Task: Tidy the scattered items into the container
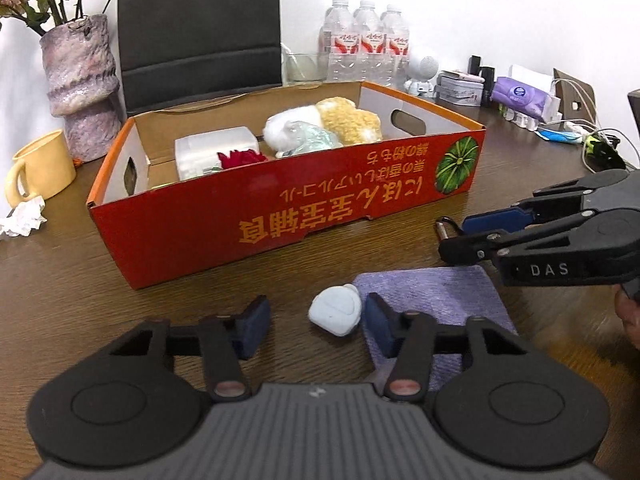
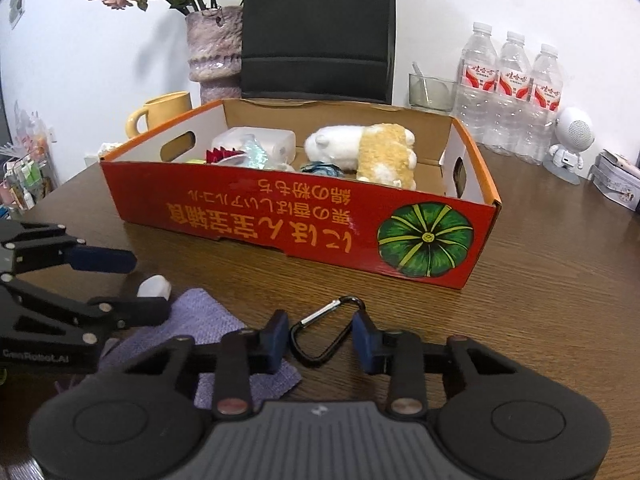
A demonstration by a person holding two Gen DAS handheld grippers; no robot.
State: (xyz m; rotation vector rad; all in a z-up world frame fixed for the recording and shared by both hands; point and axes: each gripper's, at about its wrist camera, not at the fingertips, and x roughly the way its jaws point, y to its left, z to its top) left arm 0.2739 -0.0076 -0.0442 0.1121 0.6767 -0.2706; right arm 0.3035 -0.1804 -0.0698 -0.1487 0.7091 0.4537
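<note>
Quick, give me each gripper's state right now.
Left gripper: jaws open around the pale blue case, not clamped.
Right gripper: jaws closed on the carabiner.

Yellow mug point(image 1: 38, 168), flower vase point(image 1: 82, 84), three water bottles point(image 1: 366, 46), black chair point(image 1: 200, 32), crumpled tissue point(image 1: 24, 220)

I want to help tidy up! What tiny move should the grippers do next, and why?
Probably close both a bit more, then lift. The right gripper straddles the black carabiner, its pads about touching. The left gripper has the pale blue case between its pads, one side apart. Both things lie on the table outside the red box.
</note>
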